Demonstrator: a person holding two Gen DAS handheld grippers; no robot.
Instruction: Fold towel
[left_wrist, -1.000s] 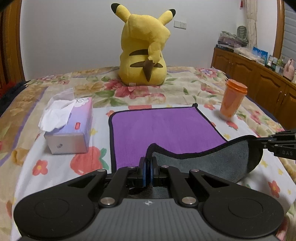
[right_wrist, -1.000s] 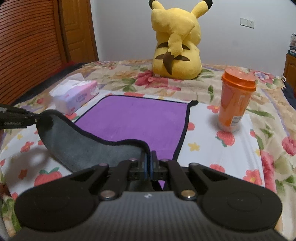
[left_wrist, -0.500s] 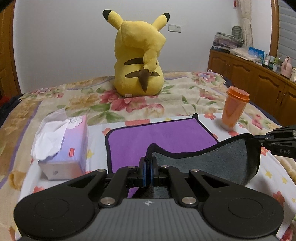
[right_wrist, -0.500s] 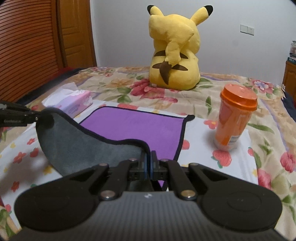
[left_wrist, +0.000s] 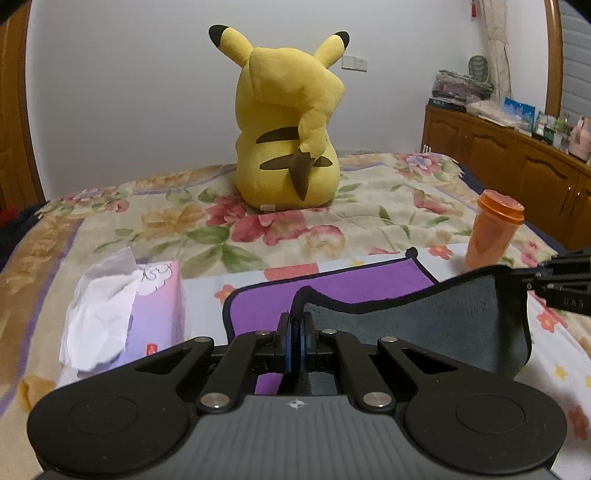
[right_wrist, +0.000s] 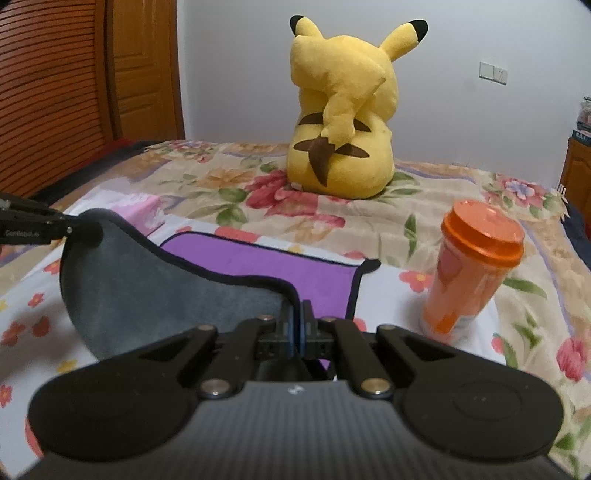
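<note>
The towel (left_wrist: 343, 286) is purple on top with a grey underside and a black hem. It lies on the floral bed, and its near edge is lifted so the grey side (left_wrist: 424, 317) faces me. My left gripper (left_wrist: 294, 321) is shut on the near left corner. My right gripper (right_wrist: 300, 314) is shut on the near right corner. The towel also shows in the right wrist view (right_wrist: 258, 264), sagging between the two grippers. The right gripper's tip shows at the right edge of the left wrist view (left_wrist: 554, 280).
A tissue box (left_wrist: 147, 314) stands left of the towel. An orange lidded cup (right_wrist: 469, 273) stands right of it. A big yellow plush toy (left_wrist: 288, 129) sits behind on the bed. Wooden cabinets (left_wrist: 517, 166) run along the right wall.
Both grippers have moved forward over the bed with the lifted near edge, so less purple shows ahead and the plush toy, cup and tissue box look closer.
</note>
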